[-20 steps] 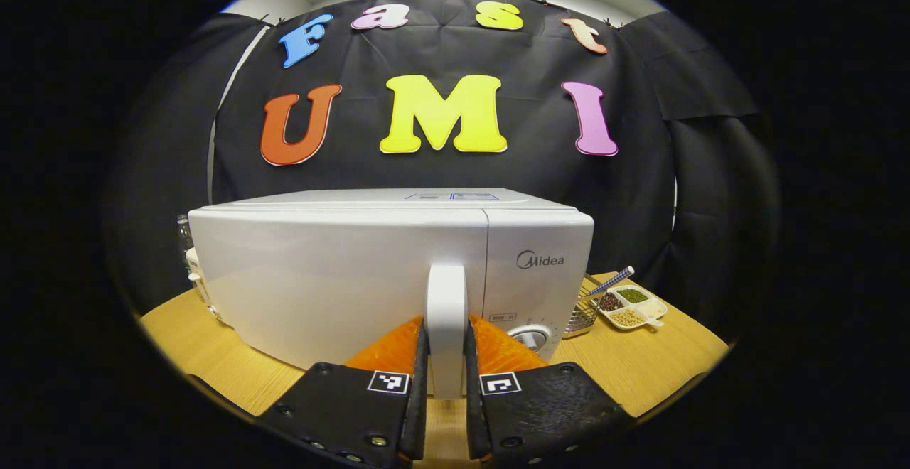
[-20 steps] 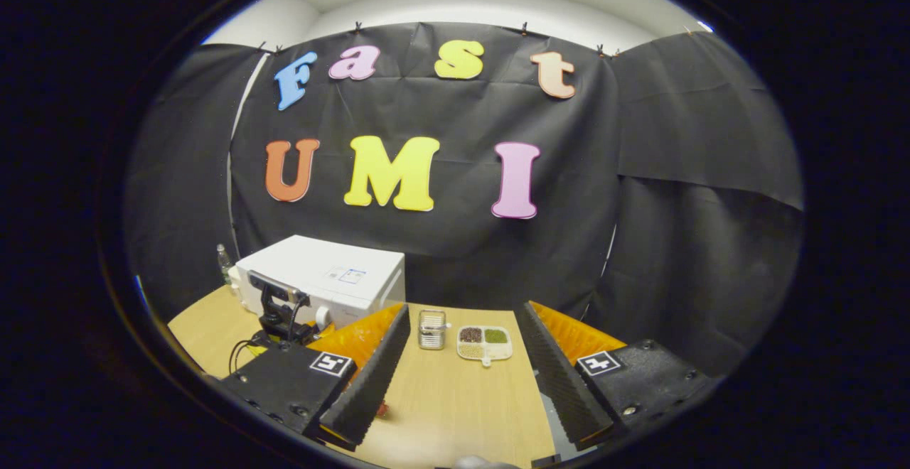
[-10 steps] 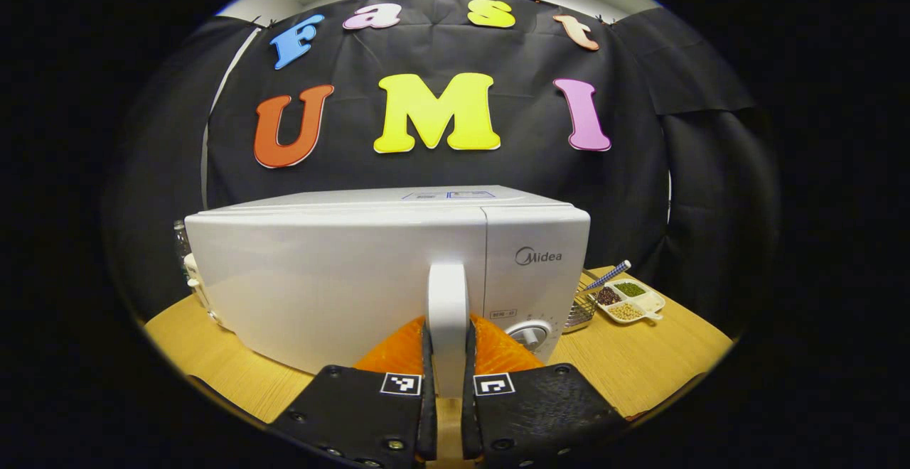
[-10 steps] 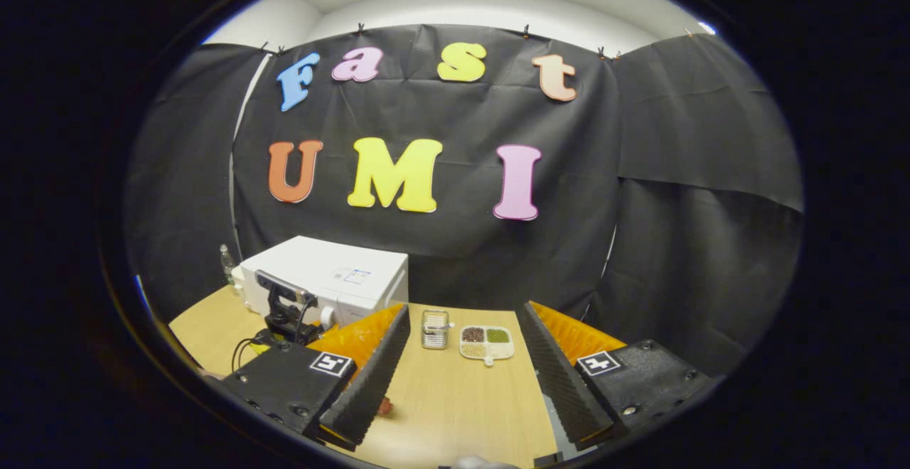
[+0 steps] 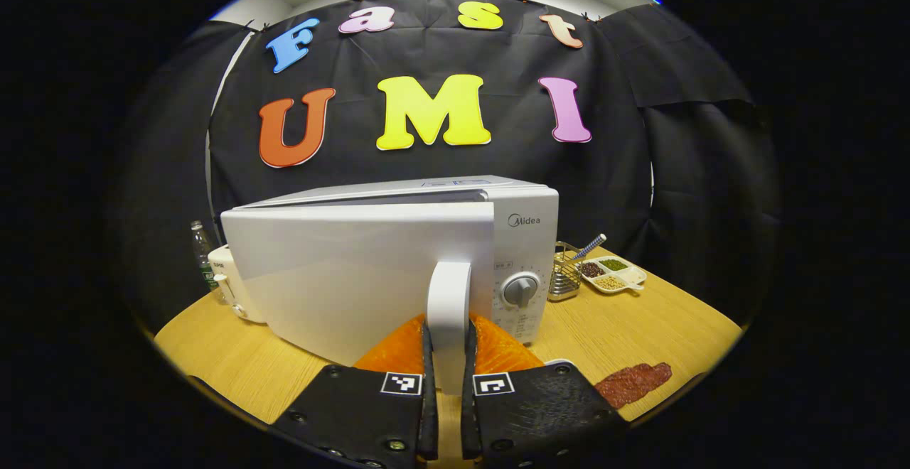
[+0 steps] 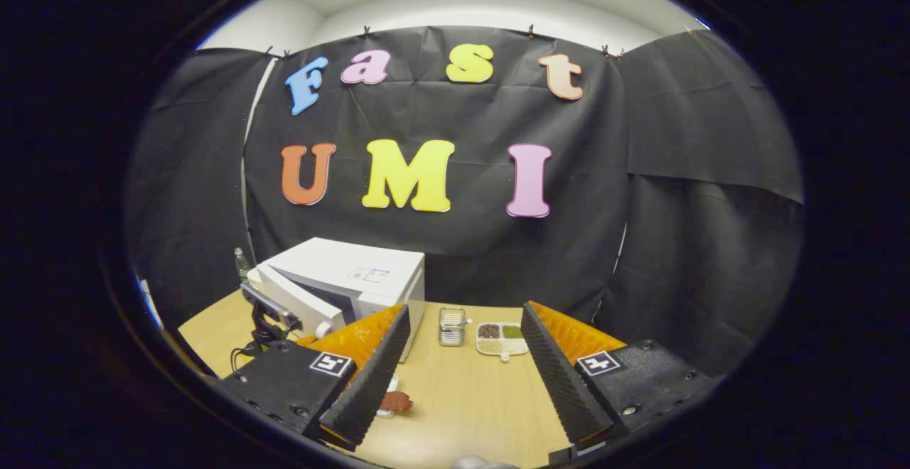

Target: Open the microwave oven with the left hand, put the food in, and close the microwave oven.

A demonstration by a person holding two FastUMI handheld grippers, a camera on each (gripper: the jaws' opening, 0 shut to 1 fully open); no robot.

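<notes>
Opening the microwave door [image 5: 355, 270].
Your left claw [image 5: 446, 384] pinches the door handle [image 5: 448, 320]; swing it wider. Right claw [image 6: 462, 384] gapes empty.

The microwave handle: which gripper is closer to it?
Left. The left gripper is clamped on the handle. The right gripper hangs open over the table, off to the side.
</notes>
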